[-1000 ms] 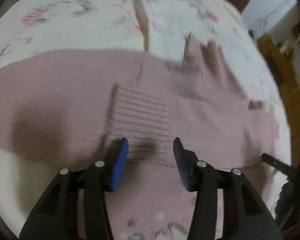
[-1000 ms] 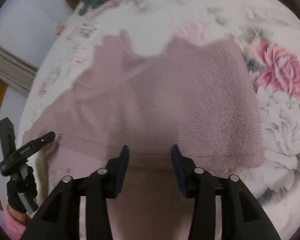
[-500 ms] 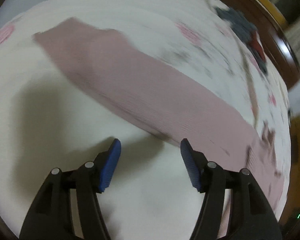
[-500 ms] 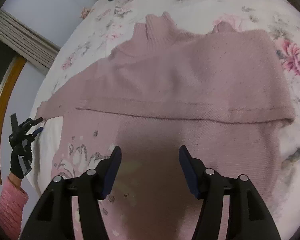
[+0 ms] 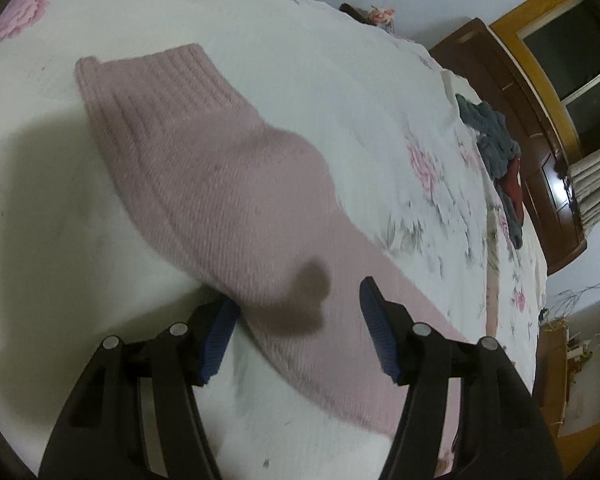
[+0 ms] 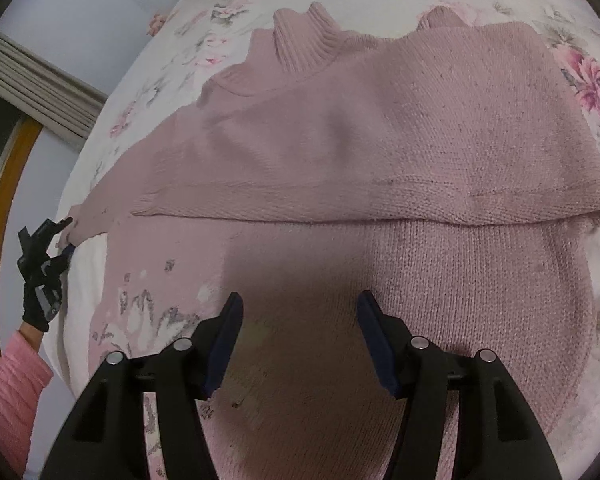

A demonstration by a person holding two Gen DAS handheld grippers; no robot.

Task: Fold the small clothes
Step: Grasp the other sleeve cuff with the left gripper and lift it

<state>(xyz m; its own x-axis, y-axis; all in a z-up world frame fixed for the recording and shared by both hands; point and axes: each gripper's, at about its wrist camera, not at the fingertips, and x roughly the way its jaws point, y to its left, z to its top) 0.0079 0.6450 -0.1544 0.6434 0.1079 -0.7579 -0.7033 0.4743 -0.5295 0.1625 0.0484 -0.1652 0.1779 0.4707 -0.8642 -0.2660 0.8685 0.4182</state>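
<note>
Now sleeve lies between left hand-held gripper fingers.

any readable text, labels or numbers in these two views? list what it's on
None readable in either view.
The grey and white pattern on the pink sweater is a knitted motif, not letters.
No print shows on the flowered bedspread or on either gripper.

Count: 1 pink sweater on 1 floral bed, with 1 ribbed cuff and 1 ribbed collar in view. 1 pile of dark clothes near the bed's far edge. 2 tongs: left tongs, right tongs, each with 2 blue pads. 1 pink sleeve.
</note>
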